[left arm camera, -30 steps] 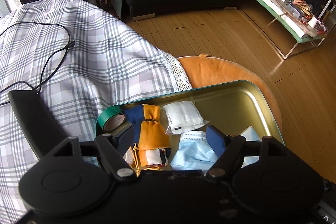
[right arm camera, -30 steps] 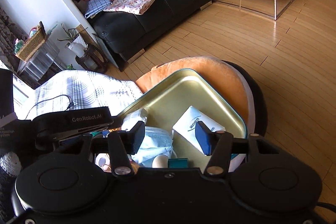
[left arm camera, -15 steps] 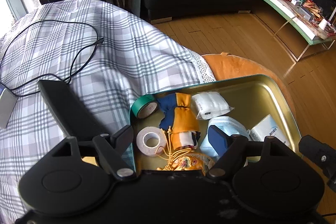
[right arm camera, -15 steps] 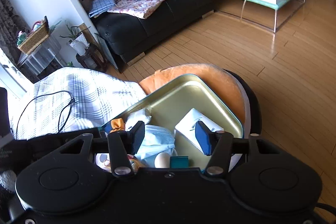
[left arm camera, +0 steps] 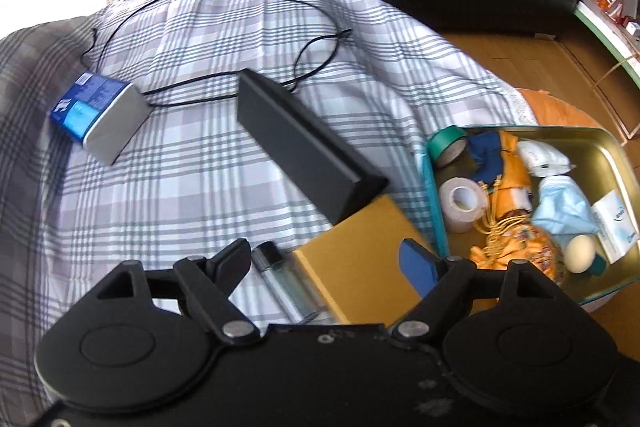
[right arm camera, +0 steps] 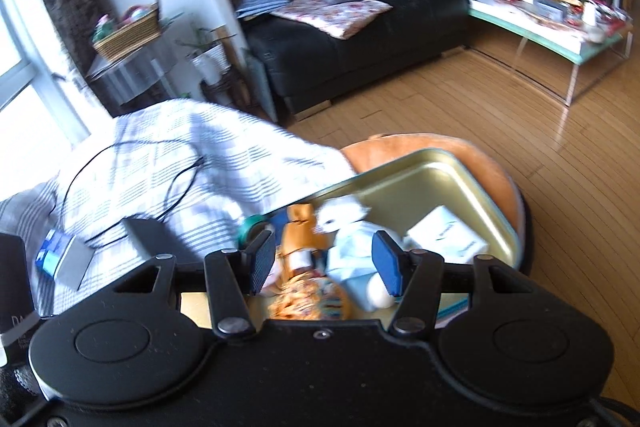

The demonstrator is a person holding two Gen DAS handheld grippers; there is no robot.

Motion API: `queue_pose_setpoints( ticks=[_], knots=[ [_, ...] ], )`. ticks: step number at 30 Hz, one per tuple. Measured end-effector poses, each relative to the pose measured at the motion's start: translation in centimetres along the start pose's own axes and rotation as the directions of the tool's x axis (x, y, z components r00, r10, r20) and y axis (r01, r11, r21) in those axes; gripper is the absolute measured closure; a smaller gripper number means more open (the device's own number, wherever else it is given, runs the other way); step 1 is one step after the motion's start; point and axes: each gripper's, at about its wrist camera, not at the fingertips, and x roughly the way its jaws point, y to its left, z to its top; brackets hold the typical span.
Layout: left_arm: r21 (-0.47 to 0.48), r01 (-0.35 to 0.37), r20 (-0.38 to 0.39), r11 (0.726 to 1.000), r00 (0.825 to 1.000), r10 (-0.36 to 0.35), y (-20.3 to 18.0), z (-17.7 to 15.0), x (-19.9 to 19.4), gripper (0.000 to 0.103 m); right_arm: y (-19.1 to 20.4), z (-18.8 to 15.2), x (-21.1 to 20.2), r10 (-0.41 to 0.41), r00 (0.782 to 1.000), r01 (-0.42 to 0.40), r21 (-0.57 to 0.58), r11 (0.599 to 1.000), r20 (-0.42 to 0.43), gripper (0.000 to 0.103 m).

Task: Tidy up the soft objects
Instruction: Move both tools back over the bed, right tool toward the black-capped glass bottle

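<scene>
Covering the bed, a plaid sheet (left arm camera: 240,75) carries a black bar (left arm camera: 304,151), a yellow box (left arm camera: 360,259) and a clear vial (left arm camera: 286,283). Beside it, the gold tray (left arm camera: 600,147) holds a blue face mask (left arm camera: 564,211), orange cloth (left arm camera: 508,171), white tape roll (left arm camera: 462,201) and green tape roll (left arm camera: 446,145). Left gripper (left arm camera: 328,263) fingers are opening over box and vial, pressing neither. Right gripper (right arm camera: 324,263) fingers stand apart above the tray, empty.

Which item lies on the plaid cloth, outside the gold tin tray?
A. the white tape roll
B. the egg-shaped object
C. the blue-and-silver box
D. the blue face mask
C: the blue-and-silver box rests on the plaid cloth beside a black cable; the others sit inside the tray.
</scene>
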Motion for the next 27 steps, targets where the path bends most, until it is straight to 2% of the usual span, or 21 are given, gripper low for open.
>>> queue_pose_setpoints(
  ticks=[7, 13, 20, 27],
  knots=[
    [-0.118, -0.108, -0.043, 0.987, 0.994, 0.104, 8.1, -3.1, 0.5, 0.023, 4.2, -1.3, 0.4, 0.072, 0.996, -0.076, -0.098, 0.992, -0.044, 0.049],
    [-0.238, -0.174, -0.084, 0.956, 0.984, 0.158, 14.8, -5.4, 0.8, 0.023, 7.8, -3.2, 1.1, 0.116, 0.988, -0.132, -0.163, 0.978, -0.105, 0.049],
    [-0.336, -0.21, -0.102, 0.918, 0.977, 0.186, 20.3, -7.3, 0.7, 0.023, 11.5, -5.7, 2.0, 0.142, 0.975, -0.178, -0.212, 0.961, -0.172, 0.049],
    [-0.375, -0.214, -0.103, 0.902, 0.976, 0.189, 24.0, -9.3, 0.5, 0.023, 14.6, -7.7, 3.7, 0.194, 0.945, -0.244, -0.173, 0.954, -0.265, 0.049]
  ],
)
